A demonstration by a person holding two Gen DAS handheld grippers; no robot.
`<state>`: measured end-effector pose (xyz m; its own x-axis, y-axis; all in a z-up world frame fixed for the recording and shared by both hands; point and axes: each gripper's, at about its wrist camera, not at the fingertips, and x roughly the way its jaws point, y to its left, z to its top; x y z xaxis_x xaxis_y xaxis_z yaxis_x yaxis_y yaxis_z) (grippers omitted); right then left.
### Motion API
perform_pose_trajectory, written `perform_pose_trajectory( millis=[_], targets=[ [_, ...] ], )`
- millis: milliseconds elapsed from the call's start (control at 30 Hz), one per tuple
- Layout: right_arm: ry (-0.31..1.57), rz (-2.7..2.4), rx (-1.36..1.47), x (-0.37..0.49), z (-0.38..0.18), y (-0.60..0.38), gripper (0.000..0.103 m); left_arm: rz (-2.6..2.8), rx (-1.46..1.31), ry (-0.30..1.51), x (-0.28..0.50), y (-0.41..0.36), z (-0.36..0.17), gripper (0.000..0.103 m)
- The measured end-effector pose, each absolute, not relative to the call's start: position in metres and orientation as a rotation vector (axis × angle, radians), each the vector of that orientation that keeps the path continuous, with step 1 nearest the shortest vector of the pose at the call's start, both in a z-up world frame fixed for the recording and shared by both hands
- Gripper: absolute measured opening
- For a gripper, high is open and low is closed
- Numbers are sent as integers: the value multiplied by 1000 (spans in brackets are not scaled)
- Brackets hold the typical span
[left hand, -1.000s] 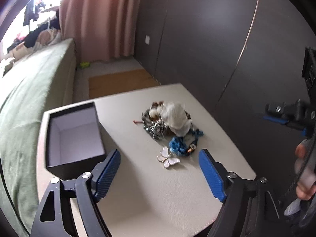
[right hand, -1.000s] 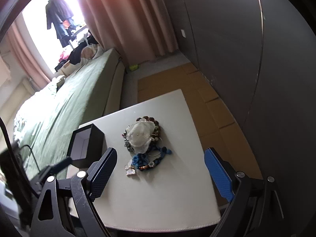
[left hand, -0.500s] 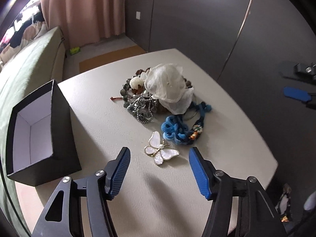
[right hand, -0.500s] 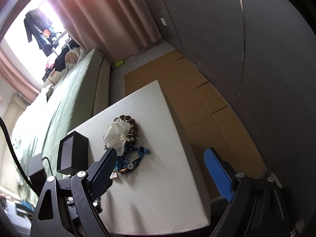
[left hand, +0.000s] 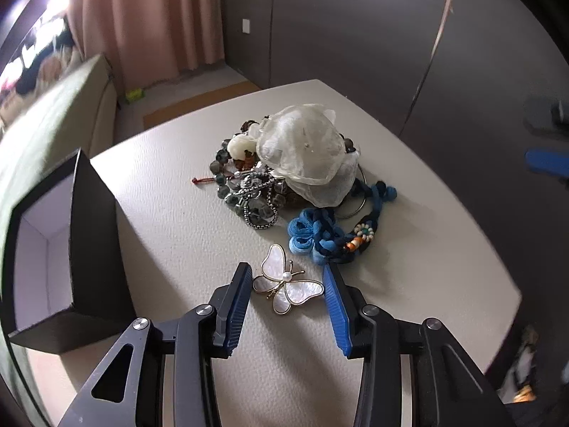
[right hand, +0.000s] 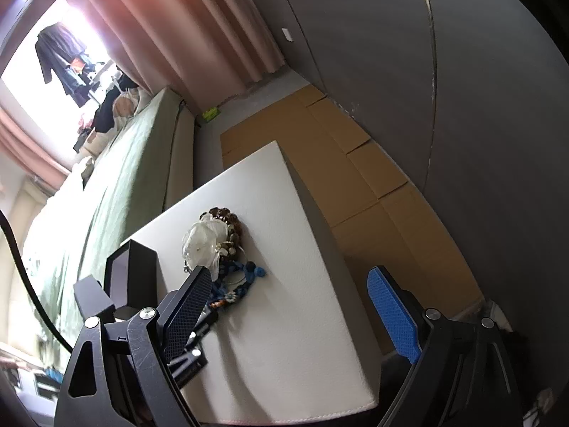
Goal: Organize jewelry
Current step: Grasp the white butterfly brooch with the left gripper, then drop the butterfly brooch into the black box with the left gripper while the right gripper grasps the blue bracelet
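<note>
A white butterfly brooch (left hand: 287,285) lies on the white table (left hand: 170,213). My left gripper (left hand: 287,277) is open, low over the table, with one blue finger on each side of the brooch and not touching it. Behind it is a jewelry pile: a white fabric flower (left hand: 306,149), bead bracelets (left hand: 227,174), a silver chain (left hand: 259,199) and a blue cord bracelet (left hand: 330,231). An open black box (left hand: 67,245) stands at the left. My right gripper (right hand: 288,295) is open and empty, high above the table's right side; the pile (right hand: 217,245) and box (right hand: 131,274) show below it.
A green sofa (right hand: 117,178) runs along the table's far left side. Brown cardboard sheets (right hand: 355,178) cover the floor beside a dark wall (right hand: 426,71). Pink curtains (left hand: 160,25) hang at the back. The table's front edge is close under the left gripper.
My left gripper has moved forward and down to the butterfly brooch and its fingers have narrowed around it. My right gripper has tilted and swung right, away from the pile.
</note>
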<state>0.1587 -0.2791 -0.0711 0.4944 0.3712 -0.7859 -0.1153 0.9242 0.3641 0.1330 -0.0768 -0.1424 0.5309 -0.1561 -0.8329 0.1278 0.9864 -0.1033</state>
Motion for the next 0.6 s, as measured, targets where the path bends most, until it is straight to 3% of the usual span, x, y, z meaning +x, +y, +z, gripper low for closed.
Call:
perform_pose_trajectory(
  millis=[200, 367, 600],
  targets=[
    [1033, 337, 241, 159, -76, -261, 89, -148, -96, 954, 131, -60, -124, 42],
    [1071, 357, 209, 163, -87, -244, 75, -129, -132, 889, 119, -44, -101, 42],
    [1102, 412, 128, 161, -102, -208, 66, -90, -213, 835, 107, -9, -80, 42]
  ],
)
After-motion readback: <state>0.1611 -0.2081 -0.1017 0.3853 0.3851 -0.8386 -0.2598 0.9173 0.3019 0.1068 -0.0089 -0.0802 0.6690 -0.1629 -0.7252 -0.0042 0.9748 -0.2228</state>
